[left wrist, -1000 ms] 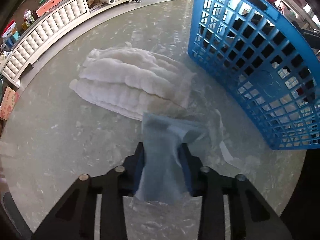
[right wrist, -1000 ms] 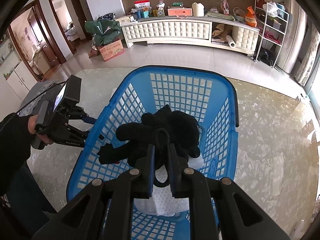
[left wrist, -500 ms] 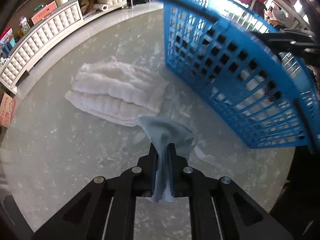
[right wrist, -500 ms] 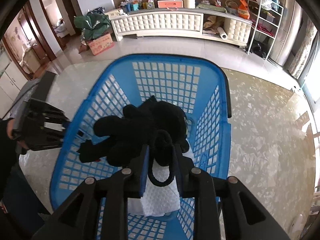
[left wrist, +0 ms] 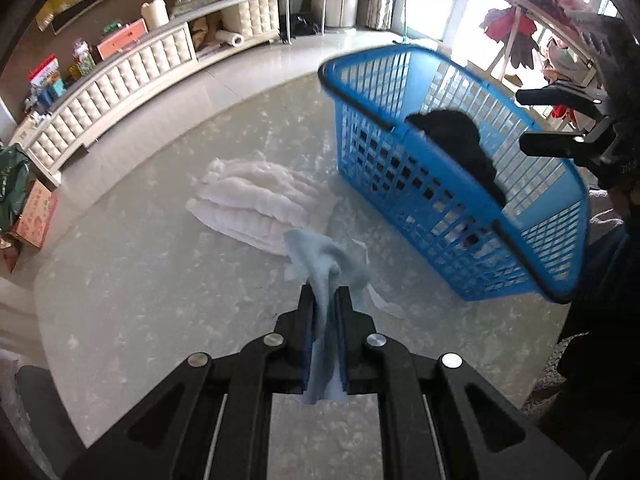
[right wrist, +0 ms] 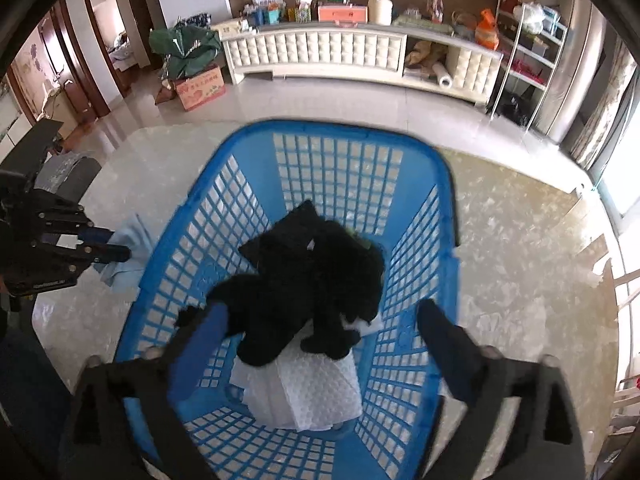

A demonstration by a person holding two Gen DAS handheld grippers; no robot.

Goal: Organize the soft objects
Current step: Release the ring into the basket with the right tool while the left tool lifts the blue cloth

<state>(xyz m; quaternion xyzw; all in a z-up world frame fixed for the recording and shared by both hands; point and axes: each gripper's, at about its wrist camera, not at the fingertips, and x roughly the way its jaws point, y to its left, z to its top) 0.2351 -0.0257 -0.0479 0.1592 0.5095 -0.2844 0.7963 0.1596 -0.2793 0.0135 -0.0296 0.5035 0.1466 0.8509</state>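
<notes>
The left gripper (left wrist: 325,300) has its fingers clamped on a pale blue cloth (left wrist: 326,258) above the worktop (left wrist: 140,280). The right gripper (right wrist: 320,320) hangs fingers apart over the blue basket (right wrist: 352,168), where the black plush toy (right wrist: 308,280) lies on a white cloth (right wrist: 312,396)

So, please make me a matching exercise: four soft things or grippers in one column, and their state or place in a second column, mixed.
Column 1:
1. black plush toy
2. light blue cloth
3. white quilted cloth
4. right gripper

Column 2:
A. lying on the table beside the blue basket
B. jaws wide open
C. pinched in the left gripper
D. lying inside the basket

Pairs: 1-D, 2-C, 3-A, 4-B
</notes>
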